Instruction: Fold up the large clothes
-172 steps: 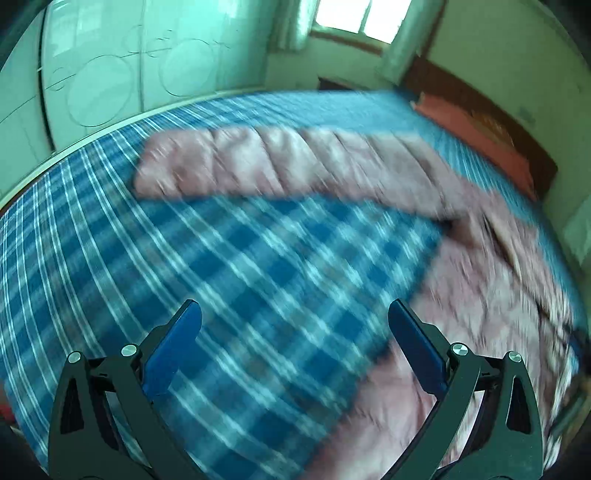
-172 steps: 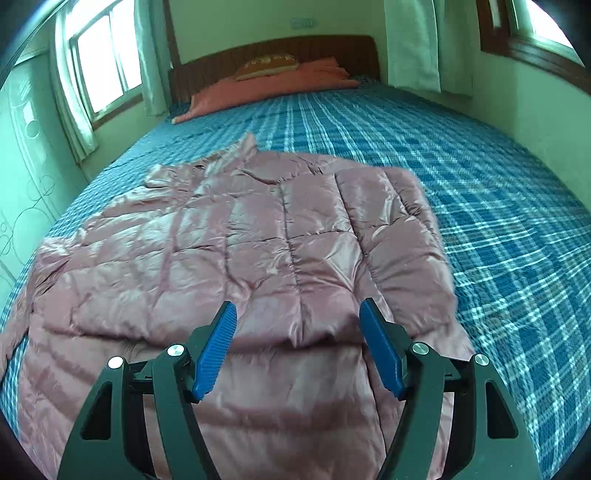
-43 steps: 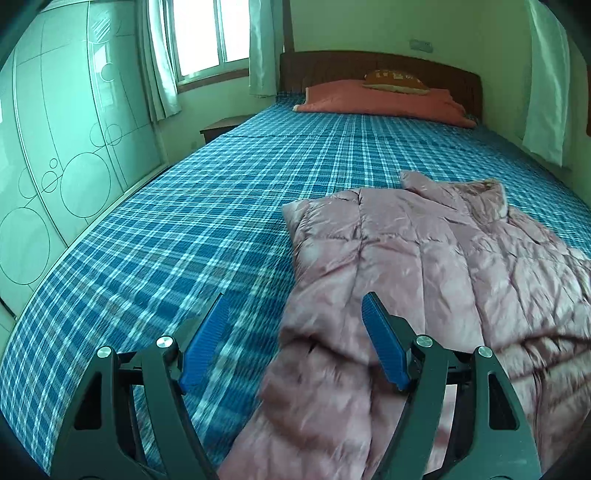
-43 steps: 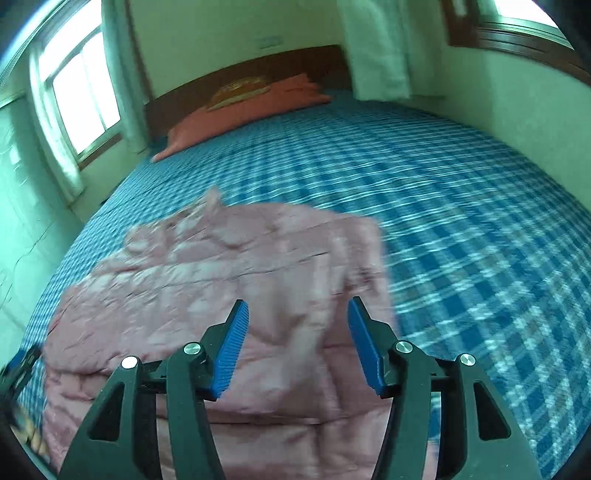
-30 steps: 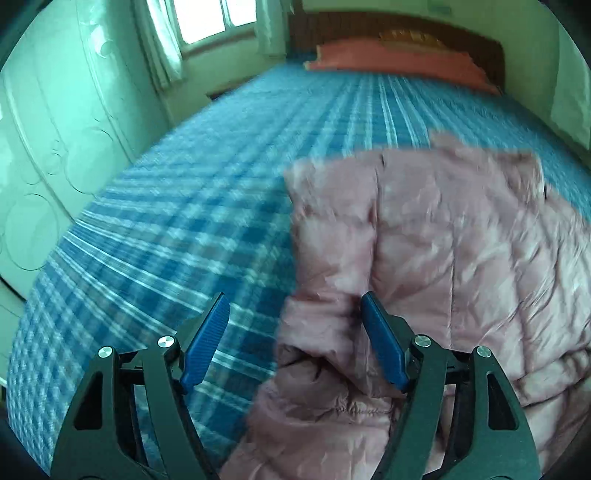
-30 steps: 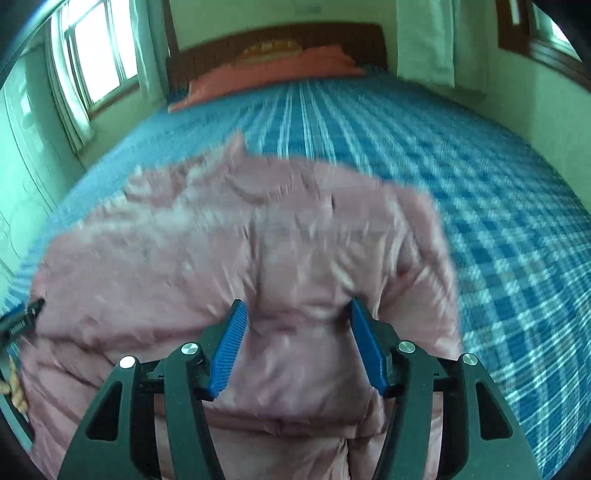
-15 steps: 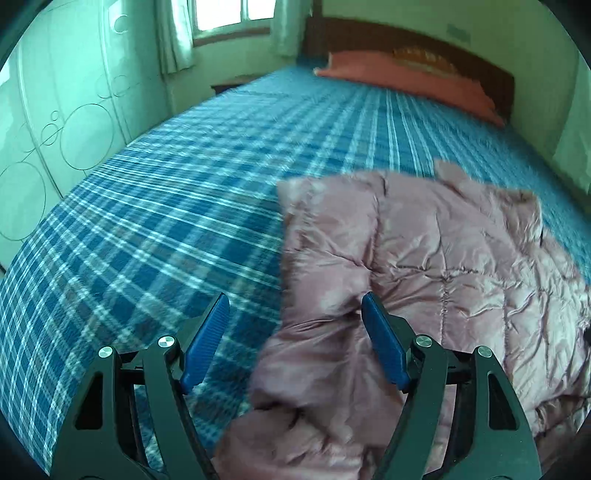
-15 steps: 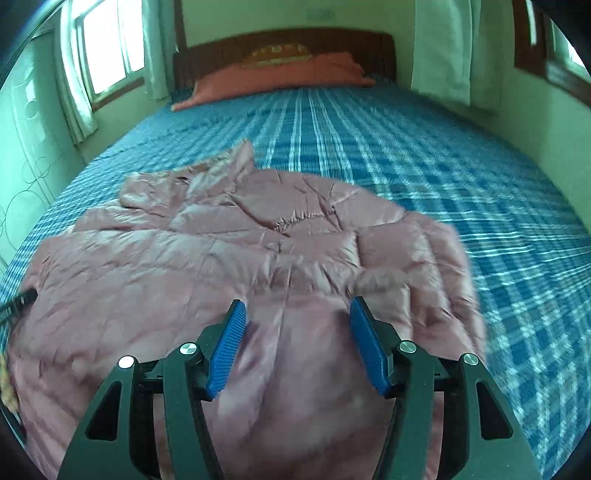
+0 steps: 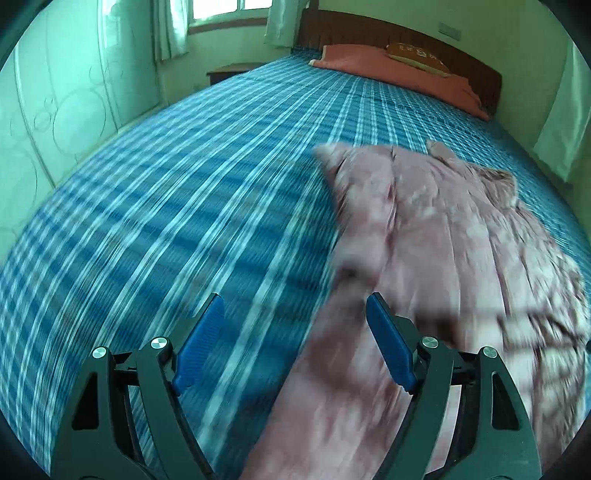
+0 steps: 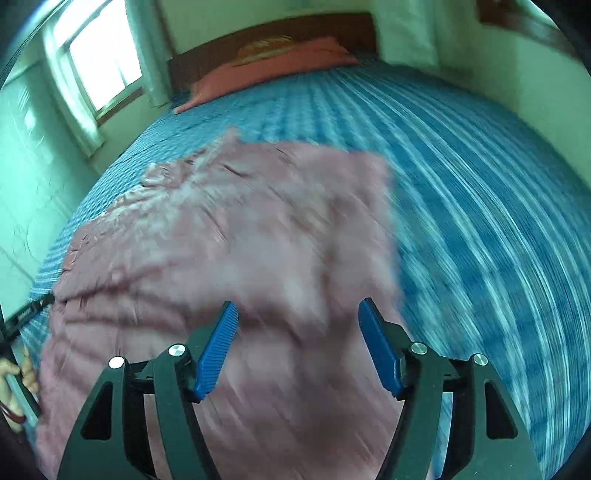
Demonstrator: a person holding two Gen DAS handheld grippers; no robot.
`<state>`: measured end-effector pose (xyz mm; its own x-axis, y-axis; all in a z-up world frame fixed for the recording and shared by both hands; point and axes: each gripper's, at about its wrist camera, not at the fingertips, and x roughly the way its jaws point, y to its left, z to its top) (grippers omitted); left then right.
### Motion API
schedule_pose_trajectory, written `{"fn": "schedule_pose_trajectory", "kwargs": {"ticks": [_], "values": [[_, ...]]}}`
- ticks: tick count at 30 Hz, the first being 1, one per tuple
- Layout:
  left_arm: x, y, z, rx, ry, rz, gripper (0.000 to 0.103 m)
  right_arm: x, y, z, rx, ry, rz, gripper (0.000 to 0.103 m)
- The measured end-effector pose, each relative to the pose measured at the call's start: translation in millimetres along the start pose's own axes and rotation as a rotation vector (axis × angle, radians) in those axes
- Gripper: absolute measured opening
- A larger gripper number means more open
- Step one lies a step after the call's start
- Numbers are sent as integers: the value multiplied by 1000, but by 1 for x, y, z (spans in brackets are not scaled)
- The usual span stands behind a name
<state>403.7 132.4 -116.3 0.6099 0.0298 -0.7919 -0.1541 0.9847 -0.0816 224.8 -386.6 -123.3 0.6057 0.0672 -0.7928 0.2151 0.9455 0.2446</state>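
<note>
Left wrist view: the left gripper (image 9: 295,332) hangs over the blue plaid bedspread (image 9: 177,206), its blue pads (image 9: 201,339) spread apart with nothing pinched between them — the jaws have just been opening. The pink quilted jacket (image 9: 443,236) lies on the bed from about 1 o'clock down to 5 o'clock of the gripper, its near edge running under the right-hand pad, its sleeve folded in along the left side. Both cloth and bedspread are smeared by motion blur. At 12 o'clock, far up the bed, an orange pillow (image 9: 369,62) sits against the dark wooden headboard (image 9: 406,37); a window (image 9: 221,11) with pale curtains is at 11 o'clock.

Right wrist view: the right gripper (image 10: 299,347) is likewise released — its jaws have just been widening, and no cloth is clamped. The jacket (image 10: 229,236) fills the frame beneath and ahead of it, from 9 o'clock round to 1 o'clock, with bare bedspread (image 10: 480,206) at 2 to 4 o'clock. At the 8 o'clock edge, a person's fingers (image 10: 26,373) show beside a dark bar; too blurred to say more.
</note>
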Motion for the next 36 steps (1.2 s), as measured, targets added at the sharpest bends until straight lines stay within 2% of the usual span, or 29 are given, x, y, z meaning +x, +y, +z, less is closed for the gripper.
{"fn": "schedule_pose_trajectory", "kwargs": {"ticks": [5, 9, 11, 13, 18, 22, 25, 29, 31, 36], "values": [[-41, 54, -62, -119, 48, 6, 79, -51, -73, -71, 136, 26, -68, 67], [-67, 97, -106, -266, 76, 19, 79, -88, -107, -118, 240, 3, -18, 67], [-83, 115, -129, -360, 79, -17, 79, -103, -111, -133, 260, -3, -12, 67], [-101, 124, -145, -399, 72, -25, 79, -118, -115, -153, 302, -4, 21, 67], [-137, 134, -184, -488, 76, -97, 79, -140, -115, -197, 388, -7, 151, 67], [-155, 133, -214, -580, 104, -197, 79, -147, -109, -224, 451, 5, 250, 67], [-169, 126, -231, -613, 95, -264, 79, -153, -102, -240, 477, -6, 304, 67], [-176, 113, -251, -651, 92, -370, 79, -152, -89, -248, 488, -14, 381, 67], [-173, 105, -254, -640, 102, -388, 79, -146, -82, -250, 501, -6, 418, 67], [-162, 100, -254, -666, 89, -408, 79, -144, -66, -247, 479, -40, 426, 69]]}}
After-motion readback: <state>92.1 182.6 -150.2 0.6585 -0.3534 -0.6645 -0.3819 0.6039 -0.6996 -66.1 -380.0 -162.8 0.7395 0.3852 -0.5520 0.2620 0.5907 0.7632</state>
